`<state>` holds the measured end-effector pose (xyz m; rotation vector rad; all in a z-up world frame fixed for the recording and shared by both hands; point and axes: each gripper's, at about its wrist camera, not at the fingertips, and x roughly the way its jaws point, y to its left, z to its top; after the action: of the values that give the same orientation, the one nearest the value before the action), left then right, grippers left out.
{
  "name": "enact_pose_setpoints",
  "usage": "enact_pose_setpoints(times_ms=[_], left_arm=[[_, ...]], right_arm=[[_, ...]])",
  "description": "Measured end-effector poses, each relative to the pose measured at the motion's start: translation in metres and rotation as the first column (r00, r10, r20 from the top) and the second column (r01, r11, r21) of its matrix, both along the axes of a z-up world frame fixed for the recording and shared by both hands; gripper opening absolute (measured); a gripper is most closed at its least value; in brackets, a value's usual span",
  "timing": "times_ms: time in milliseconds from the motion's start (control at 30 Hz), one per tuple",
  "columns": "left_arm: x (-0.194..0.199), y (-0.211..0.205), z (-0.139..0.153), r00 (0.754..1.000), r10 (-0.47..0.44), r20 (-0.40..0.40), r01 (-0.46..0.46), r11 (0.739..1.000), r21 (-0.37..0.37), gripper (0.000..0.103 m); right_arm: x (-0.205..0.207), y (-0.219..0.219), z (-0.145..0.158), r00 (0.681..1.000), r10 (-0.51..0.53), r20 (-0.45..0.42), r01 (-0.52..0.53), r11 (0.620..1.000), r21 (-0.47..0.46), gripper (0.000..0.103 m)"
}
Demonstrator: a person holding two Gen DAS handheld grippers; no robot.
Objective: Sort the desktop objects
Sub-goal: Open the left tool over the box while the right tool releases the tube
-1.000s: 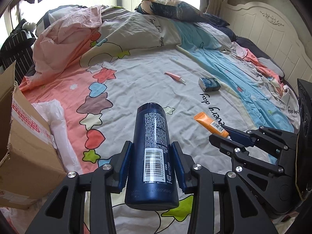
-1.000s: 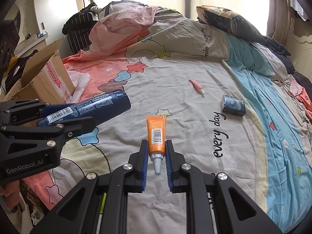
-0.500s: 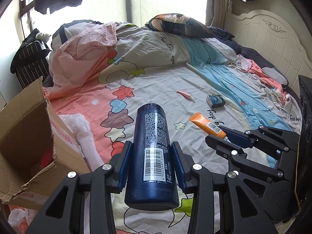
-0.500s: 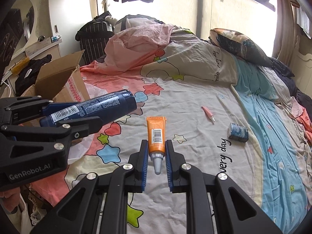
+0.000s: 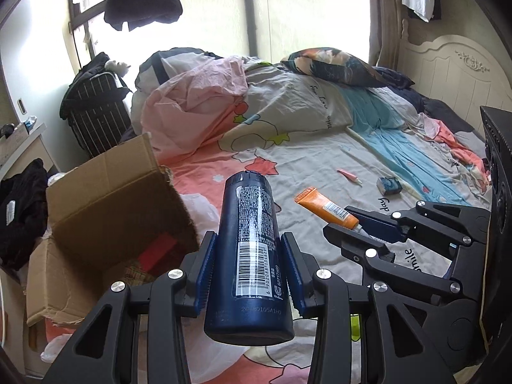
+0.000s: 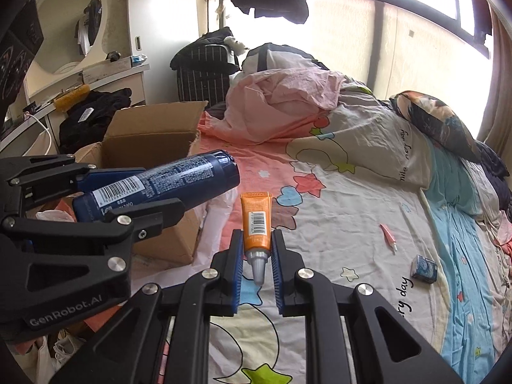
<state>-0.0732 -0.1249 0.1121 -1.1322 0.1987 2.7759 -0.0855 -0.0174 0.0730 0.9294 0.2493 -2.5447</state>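
- The left gripper (image 5: 249, 268) has its fingers clamped on a dark blue bottle (image 5: 251, 249), held above the edge of the bed with its cap end pointing away toward 12 o'clock.
- Seen from the right wrist, that bottle (image 6: 160, 188) hangs over the near corner of an open cardboard box (image 6: 150, 137), which stands beside the bed at about 10 o'clock.
- The right gripper (image 6: 257, 262) pinches an orange tube (image 6: 256, 224) by its shoulder; the grey cap points back toward the camera and the crimped end points to 12 o'clock.
- From the left wrist the tube (image 5: 326, 208) sits at 2 o'clock of the bottle, apart from it.
- On the patterned bedsheet (image 6: 352, 217) lie a small pink tube (image 6: 388, 236) and, just beyond it at 4 o'clock, a small blue box (image 6: 424, 268); the two are near each other but not touching.
- A dark patterned pillow (image 6: 438, 124) rests at the far right of the bed, at 2 o'clock.
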Motion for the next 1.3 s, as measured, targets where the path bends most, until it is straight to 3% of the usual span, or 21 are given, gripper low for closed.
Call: enact_pose_setpoints(times_ms=[300, 767, 1300], left_arm=[[0.009, -0.060, 0.012, 0.995, 0.095, -0.025, -0.095, 0.995, 0.020, 0.041], [0.013, -0.145, -0.003, 0.975, 0.220, -0.012, -0.219, 0.974, 0.054, 0.041], [0.000, -0.177, -0.027, 0.966, 0.255, 0.031, -0.257, 0.963, 0.087, 0.037]], right_arm=[[0.005, -0.051, 0.013, 0.996, 0.091, -0.027, -0.090, 0.996, 0.006, 0.016], [0.004, -0.135, 0.008, 0.977, 0.210, -0.032, -0.209, 0.976, 0.055, 0.016], [-0.017, -0.163, -0.017, 0.974, 0.226, 0.022, -0.227, 0.970, 0.081, 0.016]])
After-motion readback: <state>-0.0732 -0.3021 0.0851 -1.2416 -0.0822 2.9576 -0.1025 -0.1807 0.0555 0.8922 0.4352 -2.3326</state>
